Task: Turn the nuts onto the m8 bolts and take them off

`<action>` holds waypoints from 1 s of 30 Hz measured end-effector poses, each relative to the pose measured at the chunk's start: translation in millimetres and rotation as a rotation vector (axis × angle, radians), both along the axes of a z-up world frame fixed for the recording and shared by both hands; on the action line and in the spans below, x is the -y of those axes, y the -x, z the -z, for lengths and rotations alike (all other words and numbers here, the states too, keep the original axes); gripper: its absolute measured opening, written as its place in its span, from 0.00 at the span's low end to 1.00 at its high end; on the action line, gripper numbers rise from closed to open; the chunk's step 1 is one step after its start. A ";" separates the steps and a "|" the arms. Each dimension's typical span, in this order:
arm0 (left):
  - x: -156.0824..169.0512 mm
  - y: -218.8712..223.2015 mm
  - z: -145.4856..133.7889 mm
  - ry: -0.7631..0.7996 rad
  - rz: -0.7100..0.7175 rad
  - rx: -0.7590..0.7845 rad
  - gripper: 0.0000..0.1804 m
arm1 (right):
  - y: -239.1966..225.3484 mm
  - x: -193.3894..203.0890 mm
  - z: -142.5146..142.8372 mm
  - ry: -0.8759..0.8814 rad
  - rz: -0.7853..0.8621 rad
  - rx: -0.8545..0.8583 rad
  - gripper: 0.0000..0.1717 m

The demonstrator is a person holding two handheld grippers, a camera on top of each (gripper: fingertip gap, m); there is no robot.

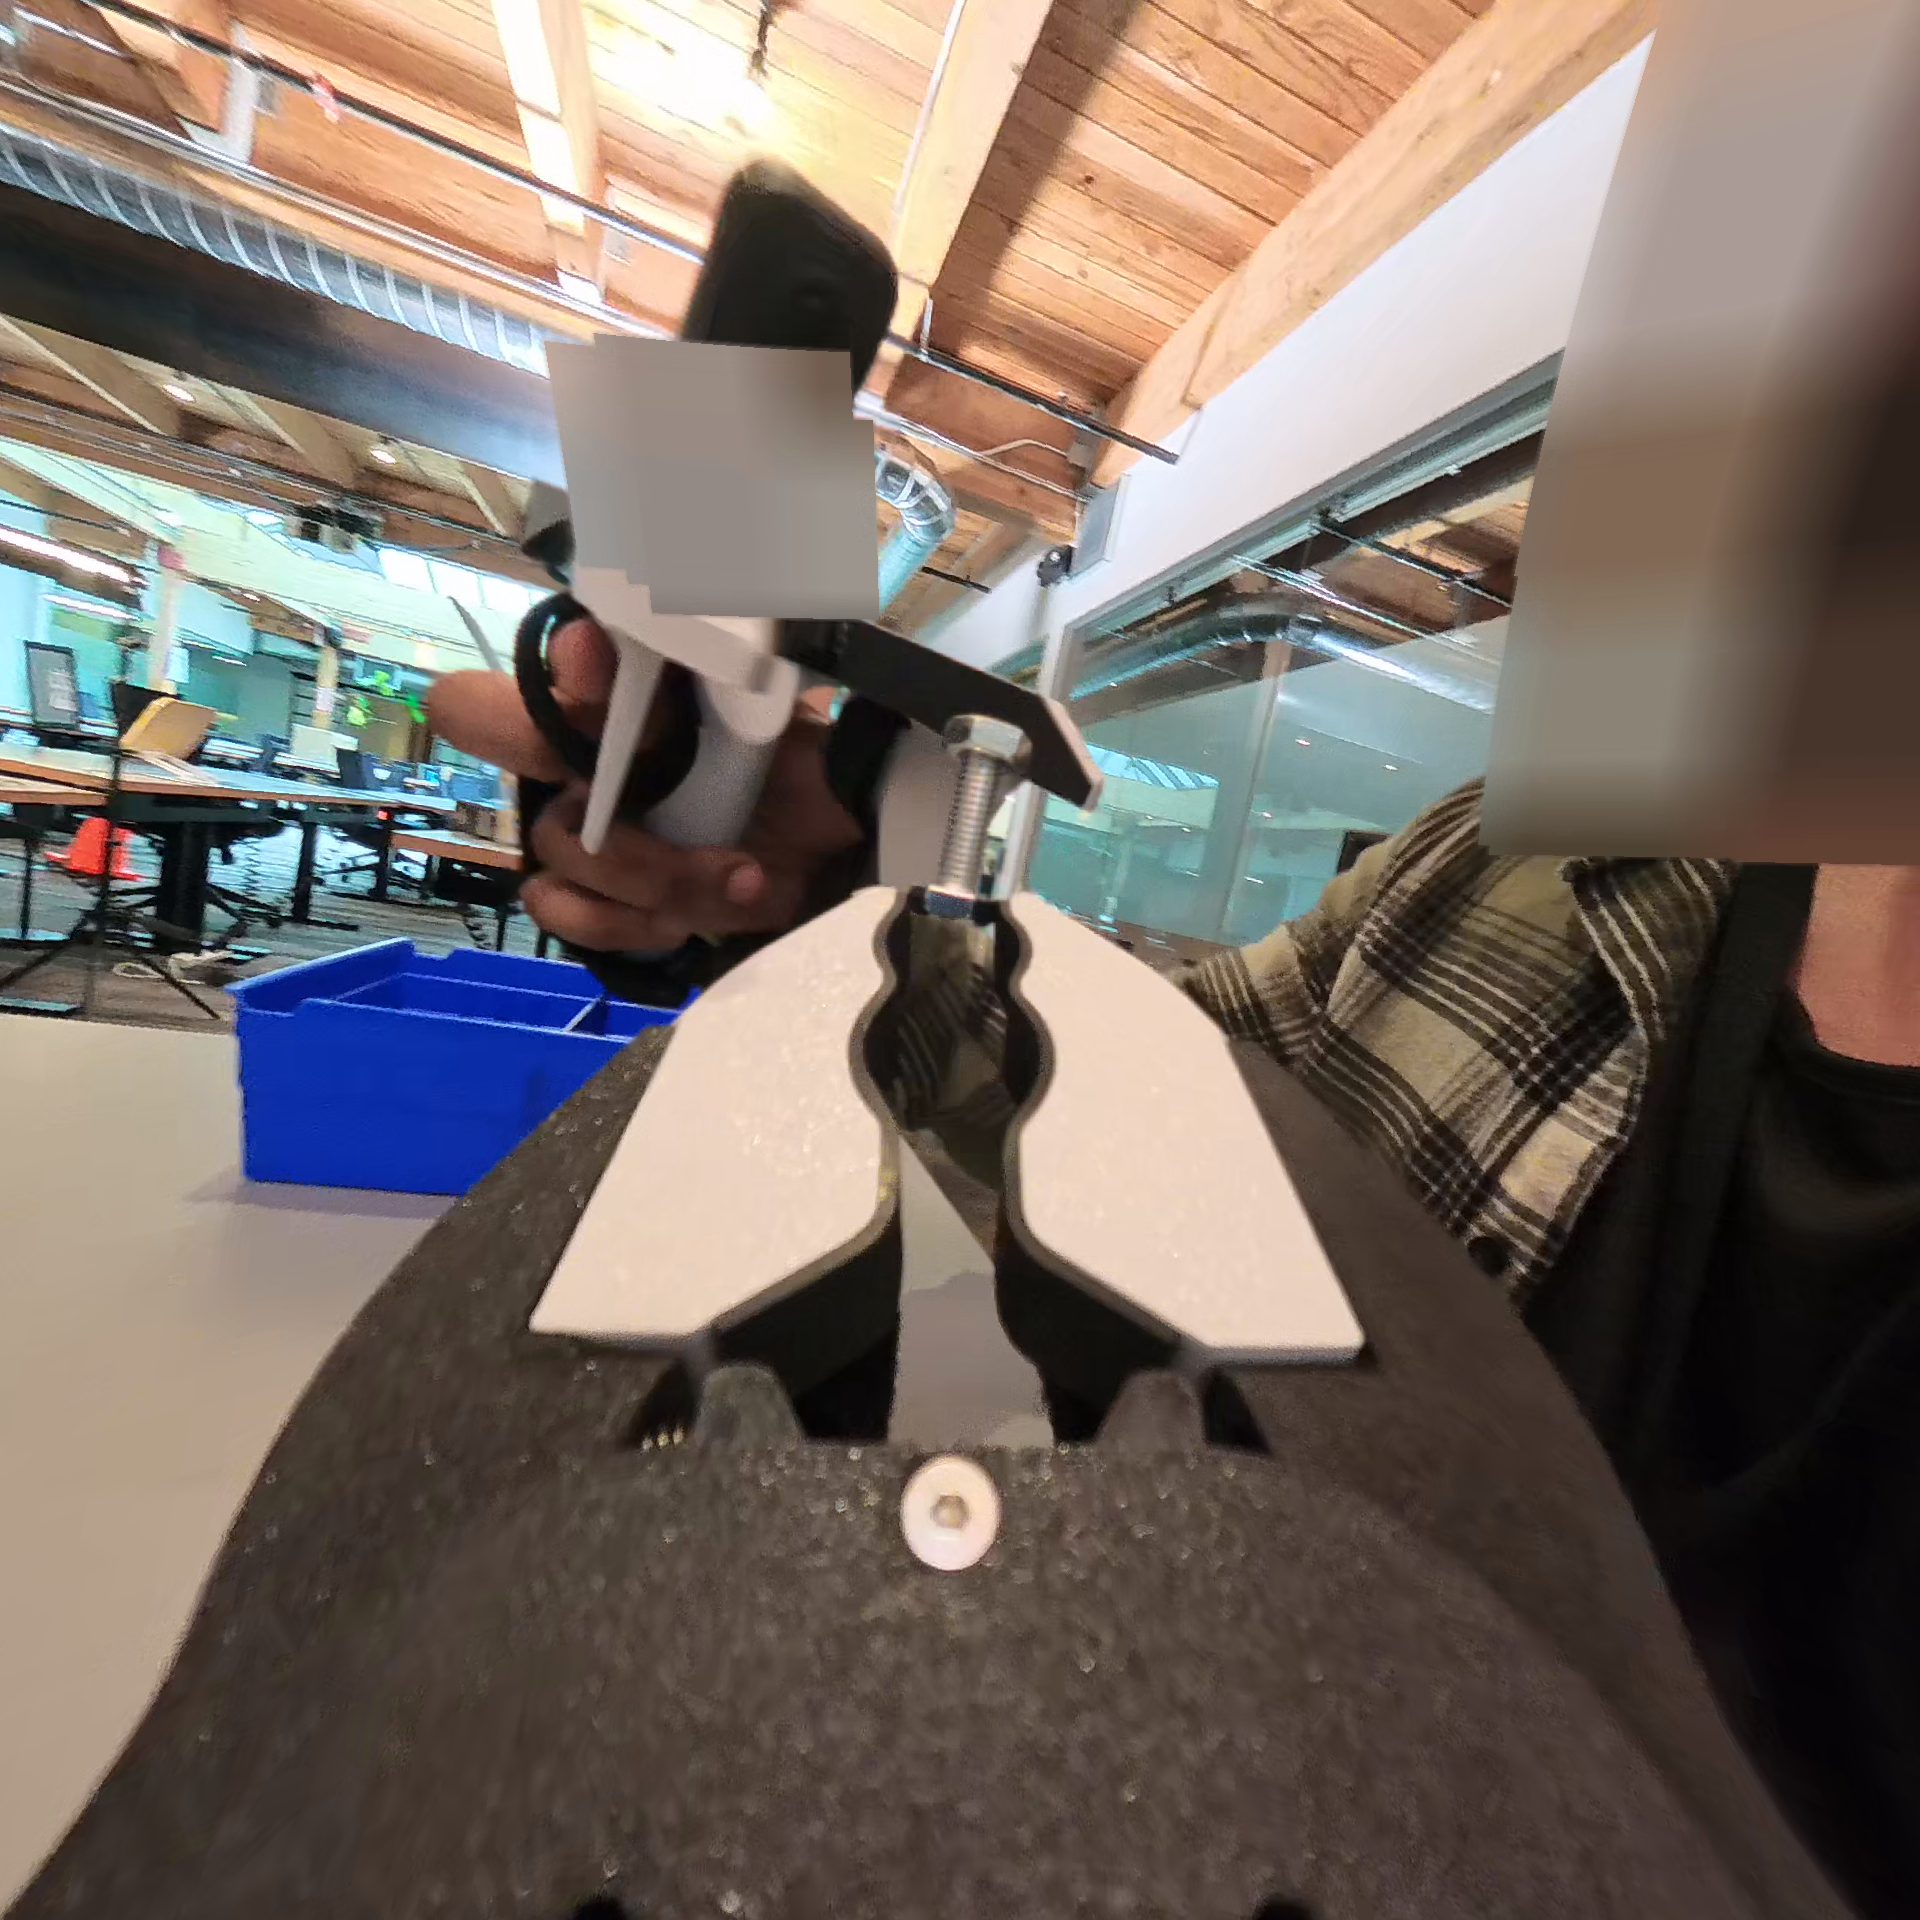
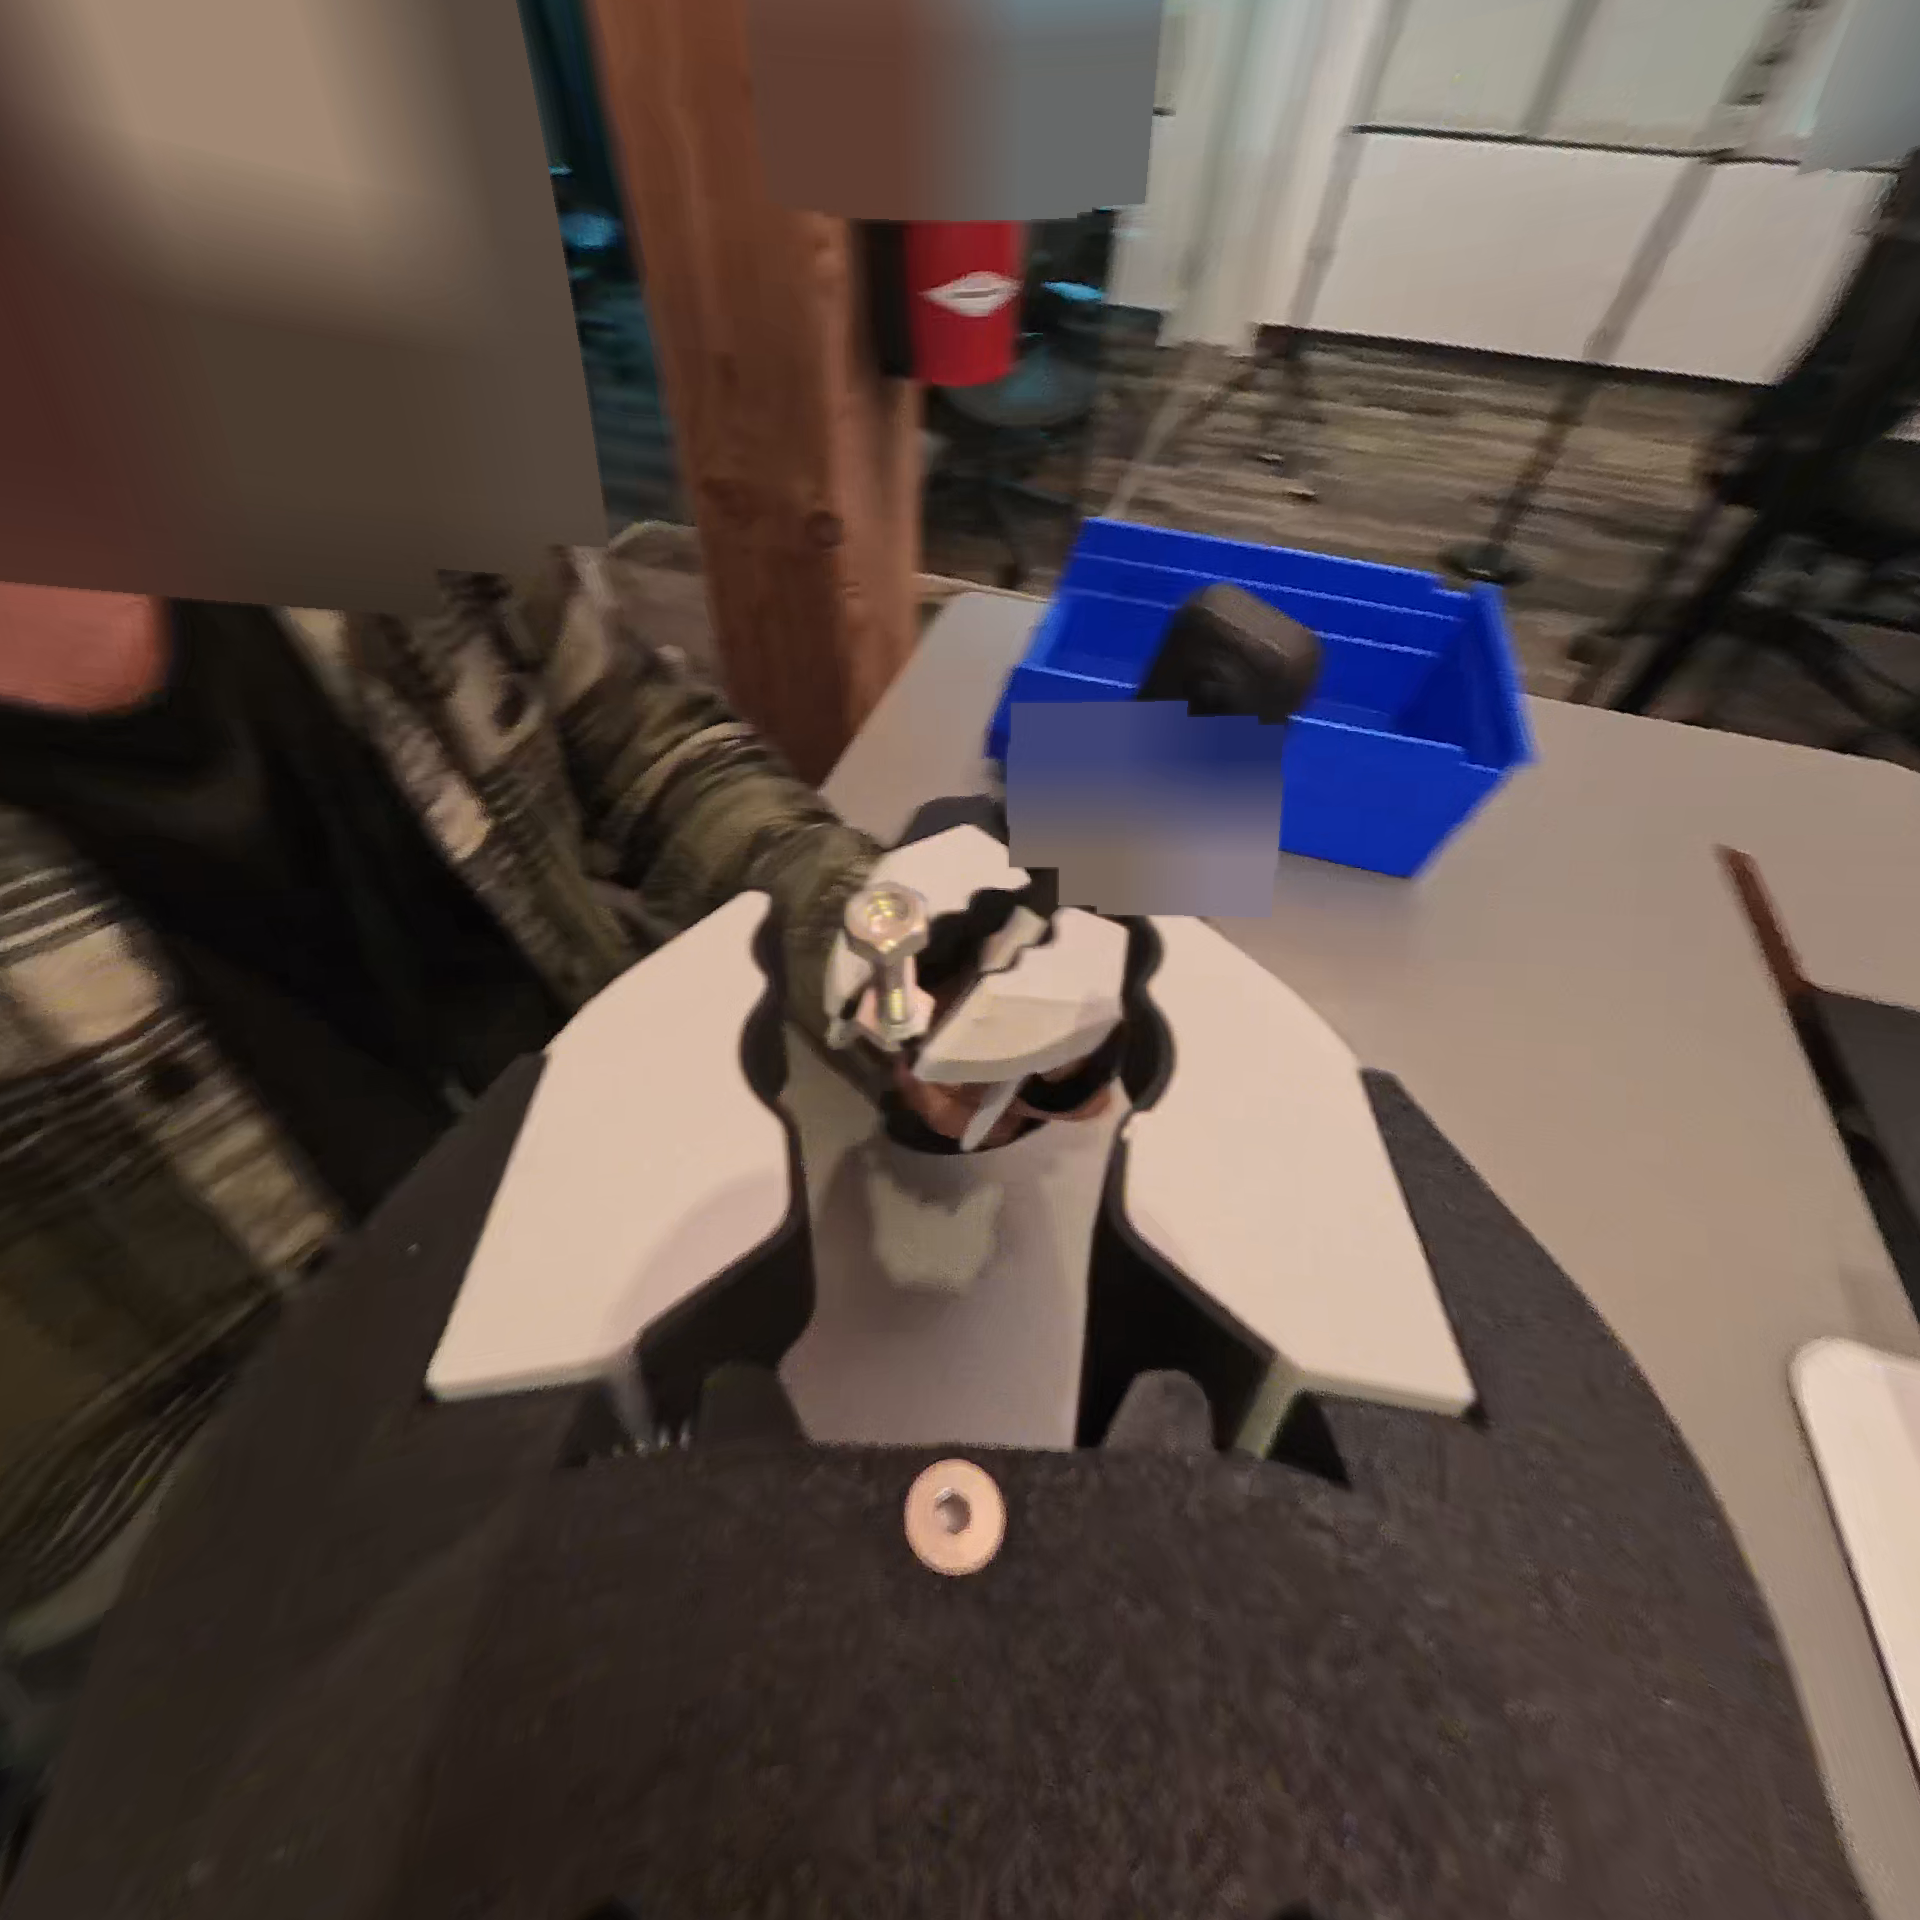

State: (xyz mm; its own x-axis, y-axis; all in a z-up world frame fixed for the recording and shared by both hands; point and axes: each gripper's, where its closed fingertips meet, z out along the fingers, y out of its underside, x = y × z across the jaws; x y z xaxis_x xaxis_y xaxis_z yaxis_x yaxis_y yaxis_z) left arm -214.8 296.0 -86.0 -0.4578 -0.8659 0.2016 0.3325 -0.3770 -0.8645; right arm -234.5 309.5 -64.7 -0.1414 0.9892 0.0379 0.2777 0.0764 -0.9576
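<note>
Nearest the lens in both wrist views: the black, grainy foam-like body of my own tool, one pale socket screw in the middle, two smooth grey fingers with wavy black inner edges running forward.

Left tool [image 1: 948, 902]: fingers nearly together, pinching the hex head of the bolt [image 1: 964, 821] right at the tips. The shank stands up ahead of the tips, bright zinc, thread clearly cut. The nut [image 1: 984, 740] sits at the far end of the thread, hex, same shiny finish.

Right tool [image 2: 951, 1023]: fingers spread wide, nothing gripped. In the left view one of its fingers lies just behind the nut; I can't tell if it touches.

Progress, my read: the nut is on only by the last threads at the tip, or nearly off. I can't tell from this which way it is going. Either way turning is left to do, and the right tool needs to close on the nut flats again.

Blue plastic bin [image 1: 416, 1060] with dividers sits on the grey matte desk [image 1: 125, 1247], off to the left of the left tool and well beyond the right tool.
</note>
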 end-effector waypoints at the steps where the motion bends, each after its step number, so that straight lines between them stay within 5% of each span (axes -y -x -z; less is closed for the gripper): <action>1: -3.6 1.1 -0.8 0.008 -0.022 0.006 0.08 | 0.5 -8.6 0.6 -0.007 0.088 -0.005 0.41; 4: -13.0 5.0 -2.3 0.028 -0.077 0.023 0.08 | -0.5 -29.9 -0.8 0.002 0.340 -0.061 0.52; 8: -14.8 6.0 -1.9 0.031 -0.087 0.023 0.08 | -7.0 -44.2 -3.0 -0.004 0.510 -0.115 0.52; 30: -16.9 5.0 -1.8 0.031 -0.103 0.020 0.08 | -13.7 -40.6 -9.1 -0.055 0.502 -0.054 0.50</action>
State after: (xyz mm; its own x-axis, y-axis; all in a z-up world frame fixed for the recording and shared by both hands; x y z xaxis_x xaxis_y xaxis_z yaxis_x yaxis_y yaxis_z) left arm -219.8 312.9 -84.2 -0.3705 -0.9022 0.2208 0.3881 -0.3663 -0.8457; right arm -220.8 350.1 -55.6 0.3544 0.9311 0.0856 0.2433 -0.0034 -0.9699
